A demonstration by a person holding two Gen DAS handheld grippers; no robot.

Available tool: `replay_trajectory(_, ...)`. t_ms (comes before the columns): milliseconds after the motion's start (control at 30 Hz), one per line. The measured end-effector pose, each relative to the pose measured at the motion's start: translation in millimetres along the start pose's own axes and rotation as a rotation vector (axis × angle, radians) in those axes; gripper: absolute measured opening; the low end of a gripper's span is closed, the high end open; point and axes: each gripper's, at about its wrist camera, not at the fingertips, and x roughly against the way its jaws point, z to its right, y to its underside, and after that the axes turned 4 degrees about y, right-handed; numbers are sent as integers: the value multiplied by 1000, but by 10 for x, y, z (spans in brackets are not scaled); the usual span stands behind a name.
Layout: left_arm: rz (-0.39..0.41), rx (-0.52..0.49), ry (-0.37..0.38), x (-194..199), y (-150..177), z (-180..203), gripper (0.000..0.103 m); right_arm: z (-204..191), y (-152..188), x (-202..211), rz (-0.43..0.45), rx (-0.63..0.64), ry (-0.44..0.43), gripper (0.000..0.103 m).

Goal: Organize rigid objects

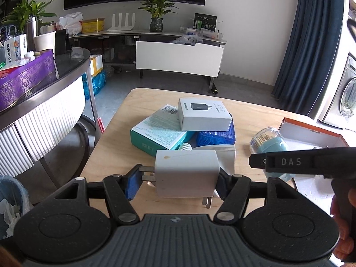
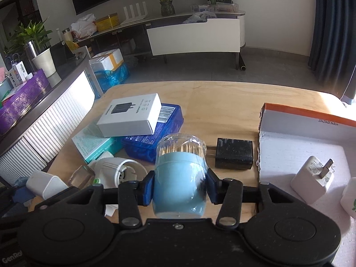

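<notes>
Living room, wooden table (image 1: 115, 138) mid-frame. Lower centre of the left wrist view, the left gripper (image 1: 175, 183) fingers pinch a white charger (image 1: 187, 173). Lower centre of the right view, the right gripper (image 2: 180, 188) fingers clamp a toothpick jar (image 2: 180, 178). Looks like mid-sort: next, probably carry both into the open box (image 2: 289, 138) at right.

"DAS" on the right gripper (image 1: 289, 162); "33x23x12.5x5cm" on the orange-edged box (image 2: 328, 123).

Both wrist views sit close above the wooden surface (image 1: 115, 138), angled down and forward toward the TV wall. Both share the stacked boxes (image 2: 131, 118), centre frame left view, left-of-centre right view.
</notes>
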Motion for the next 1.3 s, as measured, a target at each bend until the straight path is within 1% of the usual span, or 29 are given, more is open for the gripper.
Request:
replay_trajectory(133,6,0,3,40,-31,61,66,12,50,269,36,-1,-15,57)
replay_trajectory(200,11,-7,4,77,-52,101,66,-4,57,385,55,1,-5,57)
replay_trajectory(533,38,-26,9,242,-120,228,66,-25,124,712,91,-19,-5,57)
replay_trajectory(733,41,-39,6,300,-127,282,66,2,178,823,98,-30,-2,57)
replay_trajectory(1300,37,-71,37,408,-74,478,66,137,313,1088,117,-65,8,57)
